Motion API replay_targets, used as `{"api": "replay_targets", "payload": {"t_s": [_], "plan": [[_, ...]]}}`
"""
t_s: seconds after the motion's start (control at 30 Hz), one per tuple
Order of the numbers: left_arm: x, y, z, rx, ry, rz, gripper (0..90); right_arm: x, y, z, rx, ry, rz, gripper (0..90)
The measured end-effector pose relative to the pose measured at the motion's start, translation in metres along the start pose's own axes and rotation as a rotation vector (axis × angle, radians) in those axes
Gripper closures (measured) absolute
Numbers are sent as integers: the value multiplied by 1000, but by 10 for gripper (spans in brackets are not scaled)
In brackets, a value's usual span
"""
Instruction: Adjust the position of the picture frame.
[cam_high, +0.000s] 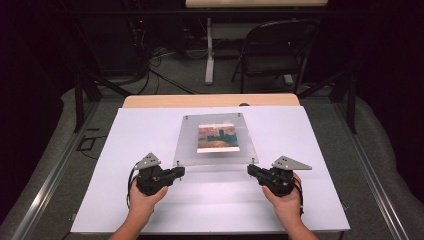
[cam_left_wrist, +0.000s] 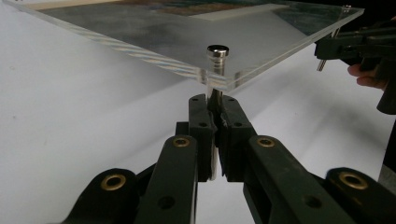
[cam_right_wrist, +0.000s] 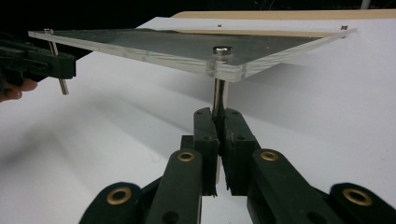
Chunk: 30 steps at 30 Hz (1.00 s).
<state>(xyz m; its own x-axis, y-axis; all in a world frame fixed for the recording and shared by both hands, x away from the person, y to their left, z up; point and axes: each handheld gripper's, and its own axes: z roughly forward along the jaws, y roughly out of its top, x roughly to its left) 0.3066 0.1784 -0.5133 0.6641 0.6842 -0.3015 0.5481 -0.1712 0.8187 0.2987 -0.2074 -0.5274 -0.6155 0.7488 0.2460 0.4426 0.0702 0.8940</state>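
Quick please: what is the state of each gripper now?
Left gripper: closed on a metal leg of the clear frame.
Right gripper: closed on another leg.

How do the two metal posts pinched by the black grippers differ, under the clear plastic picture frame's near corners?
The left gripper clamps its silver metal corner post close under the clear acrylic picture frame, with little post bare. The right gripper clamps its silver post lower, leaving more post bare. The left post holds the frame's near-left corner, the right post its near-right corner. Both posts stand upright, capped by round heads, jaws shut on them.
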Motion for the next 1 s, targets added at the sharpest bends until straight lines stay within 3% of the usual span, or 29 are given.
{"api": "replay_targets", "payload": {"t_s": [0.3,0.8,1.0], "plan": [[8,2,5,-12,23,-18,851,0,2,8,3,-9,-7,854],[32,21,26,-19,70,-46,851,-14,17,35,1,-49,14,854],[37,12,31,-7,76,-56,847,-16,11,41,11,-55,13,853]]}}
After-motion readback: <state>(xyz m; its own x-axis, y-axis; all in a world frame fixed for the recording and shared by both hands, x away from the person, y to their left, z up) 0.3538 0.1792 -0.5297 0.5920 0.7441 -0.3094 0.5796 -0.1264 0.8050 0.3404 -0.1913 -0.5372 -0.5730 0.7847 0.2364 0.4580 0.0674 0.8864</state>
